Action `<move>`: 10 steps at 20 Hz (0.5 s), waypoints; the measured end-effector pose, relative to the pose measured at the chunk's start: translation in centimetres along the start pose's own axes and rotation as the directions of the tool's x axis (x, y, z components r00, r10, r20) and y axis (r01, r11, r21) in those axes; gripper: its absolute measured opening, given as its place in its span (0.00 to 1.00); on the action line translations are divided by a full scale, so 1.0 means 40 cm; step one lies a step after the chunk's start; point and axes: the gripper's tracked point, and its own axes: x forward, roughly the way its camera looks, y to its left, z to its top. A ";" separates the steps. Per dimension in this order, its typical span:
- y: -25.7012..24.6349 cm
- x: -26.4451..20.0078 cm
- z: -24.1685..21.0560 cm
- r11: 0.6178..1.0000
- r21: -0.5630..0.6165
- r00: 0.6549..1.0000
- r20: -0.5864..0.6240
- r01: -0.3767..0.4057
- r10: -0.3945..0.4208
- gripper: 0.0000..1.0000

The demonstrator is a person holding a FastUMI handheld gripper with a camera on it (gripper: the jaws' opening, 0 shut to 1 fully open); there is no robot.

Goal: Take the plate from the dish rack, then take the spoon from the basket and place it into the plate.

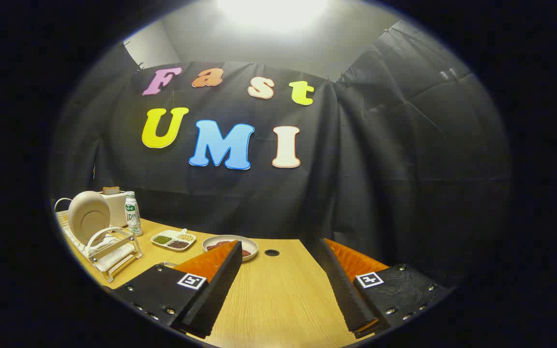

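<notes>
A beige plate (88, 215) stands upright on edge in the wire dish rack (107, 249), far off to the left of my fingers on the wooden table (278, 290). My gripper (278, 256) hovers above the table with its two fingers spread wide and nothing between them. The rack lies well to the left of and beyond the left fingertip (232, 251). I cannot make out a spoon or a basket.
Behind the rack stand a white toaster (114, 203) and a small bottle (133, 213). A divided white dish with grains (173, 240) and a shallow bowl with reddish food (232, 246) sit just beyond the left finger. A round hole (271, 253) marks the tabletop.
</notes>
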 end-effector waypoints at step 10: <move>0.265 -0.214 0.187 0.998 0.010 0.997 -0.042 -0.067 0.067 0.97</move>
